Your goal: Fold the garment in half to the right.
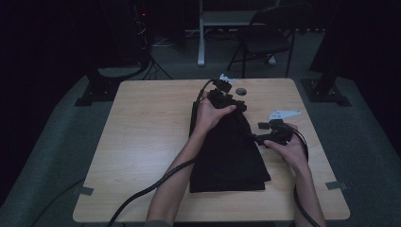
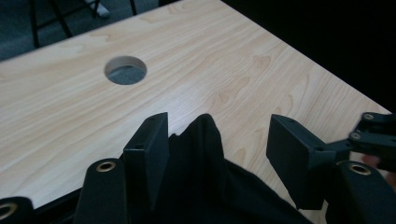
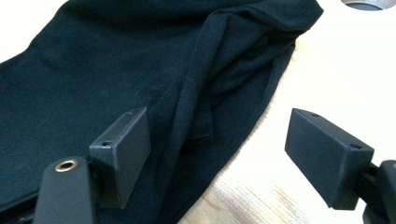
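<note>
**Black cloth folded on the desk, both tools spread beside it**

A black cloth (image 1: 230,153) lies folded in the middle of the light wooden desk (image 1: 142,142), narrow at its far end and wider toward the person. The left tool (image 1: 230,100) sits at the cloth's far tip, its jaws spread; in the left gripper view a peak of the cloth (image 2: 205,154) rises between them, and neither pad presses on it. A round hole (image 2: 125,70) in the desk lies beyond that tip. The right tool (image 1: 263,134) rests at the cloth's right edge, jaws spread wide. In the right gripper view one jaw stands over the cloth's (image 3: 140,70) folded hem and the other over bare wood, with nothing pinched.
</note>
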Demonstrator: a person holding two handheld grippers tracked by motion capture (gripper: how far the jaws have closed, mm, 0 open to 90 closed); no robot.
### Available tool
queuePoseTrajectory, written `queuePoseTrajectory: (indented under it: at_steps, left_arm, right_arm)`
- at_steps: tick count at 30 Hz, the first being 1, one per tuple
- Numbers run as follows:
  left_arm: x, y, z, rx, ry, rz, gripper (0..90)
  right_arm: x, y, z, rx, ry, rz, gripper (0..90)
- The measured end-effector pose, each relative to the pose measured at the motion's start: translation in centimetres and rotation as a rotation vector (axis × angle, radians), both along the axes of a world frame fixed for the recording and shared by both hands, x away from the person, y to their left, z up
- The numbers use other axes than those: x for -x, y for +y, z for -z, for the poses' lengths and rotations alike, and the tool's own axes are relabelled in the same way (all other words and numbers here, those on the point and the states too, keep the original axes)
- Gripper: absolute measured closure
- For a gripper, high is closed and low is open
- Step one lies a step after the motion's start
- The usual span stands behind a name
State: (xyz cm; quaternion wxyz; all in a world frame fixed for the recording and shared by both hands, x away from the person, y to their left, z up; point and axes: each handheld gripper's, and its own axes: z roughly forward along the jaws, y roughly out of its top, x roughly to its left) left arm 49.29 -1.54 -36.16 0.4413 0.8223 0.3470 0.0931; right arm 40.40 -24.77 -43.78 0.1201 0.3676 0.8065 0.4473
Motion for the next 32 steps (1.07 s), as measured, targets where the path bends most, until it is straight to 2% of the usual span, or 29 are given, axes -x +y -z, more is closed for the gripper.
queuePoseTrajectory:
  at_steps: [4,7,16,20,25,32]
  left_arm:
    - [1.0,1.5,-0.7,0.010,-0.014,0.000,38.6]
    - [2.0,2.7,-0.9,-0.006,-0.019,0.010,37.5]
    - [5.8,5.5,-0.3,-0.008,-0.020,0.031,35.9]
    - [7.9,6.5,0.1,0.011,-0.014,0.044,34.8]
    - [10.3,6.8,0.4,0.029,-0.015,0.068,32.9]
    - [13.5,5.4,1.1,0.036,-0.036,0.134,32.2]
  right_arm:
    - [0.0,0.1,0.1,0.009,0.001,0.000,21.6]
    - [-0.1,0.0,0.1,0.011,-0.002,0.000,21.6]
    - [-0.1,0.1,0.2,0.014,0.003,0.001,21.6]
    - [-0.1,0.1,0.2,0.018,0.005,0.004,21.6]
    - [-0.1,0.0,0.2,0.013,0.002,0.008,21.6]
    - [-0.1,-0.2,0.0,0.005,0.002,0.020,21.6]
